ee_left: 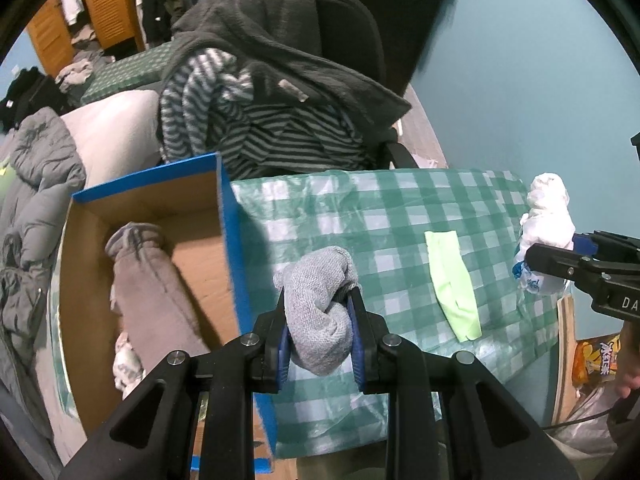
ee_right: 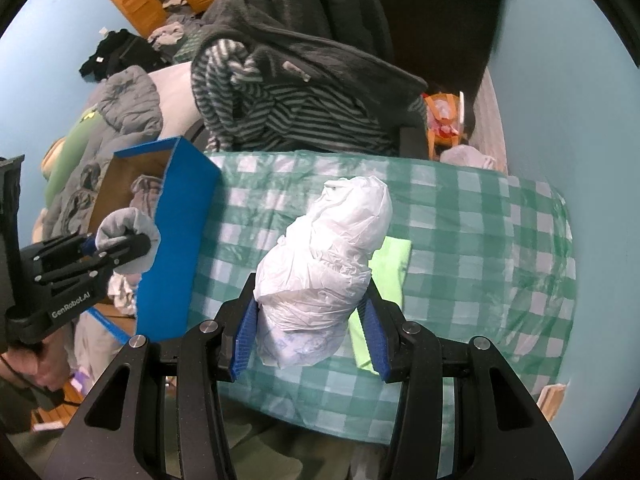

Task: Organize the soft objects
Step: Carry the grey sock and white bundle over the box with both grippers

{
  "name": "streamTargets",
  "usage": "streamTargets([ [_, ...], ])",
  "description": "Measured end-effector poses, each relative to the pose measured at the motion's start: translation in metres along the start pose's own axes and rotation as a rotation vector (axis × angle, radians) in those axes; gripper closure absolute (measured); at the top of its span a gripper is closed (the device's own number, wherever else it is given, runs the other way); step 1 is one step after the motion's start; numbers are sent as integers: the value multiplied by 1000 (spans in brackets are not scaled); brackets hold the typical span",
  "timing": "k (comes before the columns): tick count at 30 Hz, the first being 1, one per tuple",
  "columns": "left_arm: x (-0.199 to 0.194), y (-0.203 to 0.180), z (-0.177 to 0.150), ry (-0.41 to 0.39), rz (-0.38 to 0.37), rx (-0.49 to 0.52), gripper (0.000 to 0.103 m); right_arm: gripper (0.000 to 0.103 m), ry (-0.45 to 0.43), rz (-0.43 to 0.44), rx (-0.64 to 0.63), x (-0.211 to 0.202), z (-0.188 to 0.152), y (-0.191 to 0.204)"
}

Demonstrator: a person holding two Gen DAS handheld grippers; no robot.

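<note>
We have the left gripper (ee_left: 320, 320) clamped on a rolled grey sock (ee_left: 320, 316), above the table's (ee_left: 400, 208) left edge beside the blue box (ee_left: 236, 264). Right gripper (ee_right: 312, 320) grips a white plastic bundle (ee_right: 324, 260) over mid-table; green cloth (ee_left: 452, 284) lies flat there.

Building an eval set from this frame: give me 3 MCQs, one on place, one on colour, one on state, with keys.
1. Where does the light green cloth lie?
A. in the box
B. on the checked tablecloth
C. on the chair

2. What colour is the outside of the cardboard box?
A. blue
B. red
C. white

3. What is the left gripper doing?
A. standing open and empty
B. lying in the box
C. clamped on a grey sock

Key: 1 B, the cloth lies flat on the tablecloth to the right of the box. 2 A, its outer wall is blue, its inside brown. 3 C, its pads pinch the rolled grey sock; the right gripper holds a white plastic bundle.
</note>
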State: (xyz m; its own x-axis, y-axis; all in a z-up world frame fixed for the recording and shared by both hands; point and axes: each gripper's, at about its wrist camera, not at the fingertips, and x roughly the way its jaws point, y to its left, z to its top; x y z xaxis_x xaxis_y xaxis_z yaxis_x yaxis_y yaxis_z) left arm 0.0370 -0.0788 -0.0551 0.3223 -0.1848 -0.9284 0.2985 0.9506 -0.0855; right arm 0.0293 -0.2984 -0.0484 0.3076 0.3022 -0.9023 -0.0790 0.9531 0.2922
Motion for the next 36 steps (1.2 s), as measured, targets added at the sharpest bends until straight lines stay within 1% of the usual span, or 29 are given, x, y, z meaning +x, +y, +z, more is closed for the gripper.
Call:
streamTargets([
  [8,-11,31,-11,-8,25,-62,79,57,0,22,-36,4,6,29],
  [15,-21,62,-21,-18,63,-117,79,57,7,46,-77,11,13,55],
  [24,-23,100,-37,-13,111,-192,79,57,26,81,-155,24,20,96],
  [31,-18,129,-52,7,143,-240,79,57,46,106,-211,35,22,126],
  [33,-13,137,-56,23,156,-246,79,57,52,111,-224,39,22,133],
  [36,-7,146,-62,47,157,-260,79,57,63,121,-240,44,22,146],
])
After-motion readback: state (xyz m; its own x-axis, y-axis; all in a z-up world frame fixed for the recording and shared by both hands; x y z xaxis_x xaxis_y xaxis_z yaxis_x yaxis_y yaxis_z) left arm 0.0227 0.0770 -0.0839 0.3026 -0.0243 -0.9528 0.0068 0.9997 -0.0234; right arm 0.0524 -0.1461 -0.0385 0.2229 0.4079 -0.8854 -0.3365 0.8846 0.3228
